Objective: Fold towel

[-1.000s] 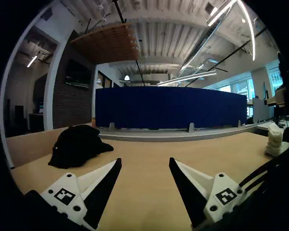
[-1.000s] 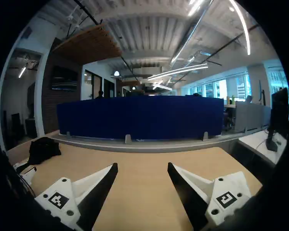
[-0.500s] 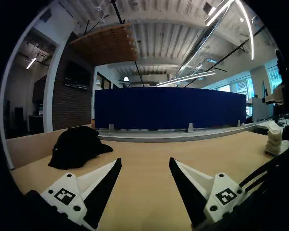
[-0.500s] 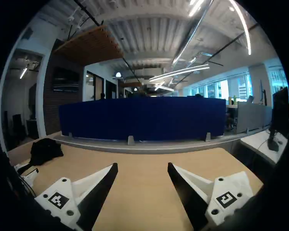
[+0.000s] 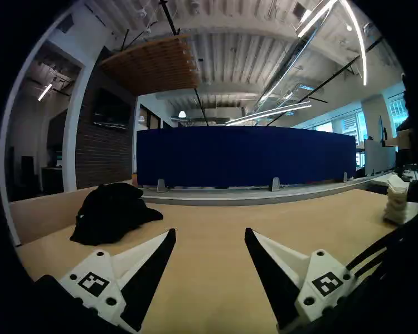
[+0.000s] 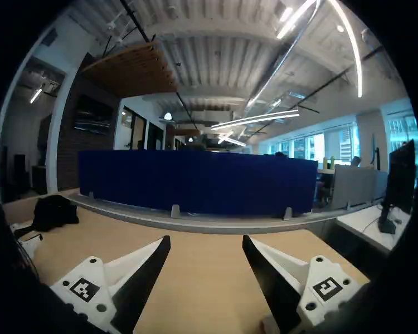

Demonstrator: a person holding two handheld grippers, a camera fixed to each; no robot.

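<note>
**A:** What could go wrong from here?

**B:** The pale wooden surface [image 5: 298,214] is broad. The crumpled black towel [image 5: 111,211] lies bunched at ten o'clock of the left gripper [image 5: 209,231], well apart from it. A pinch into that heap would likely catch several layers rather than one edge.

**A:** And the jaws?

**B:** On the left gripper and the right gripper [image 6: 205,238] alike, the jaws stand wide apart, holding and touching nothing.
</note>
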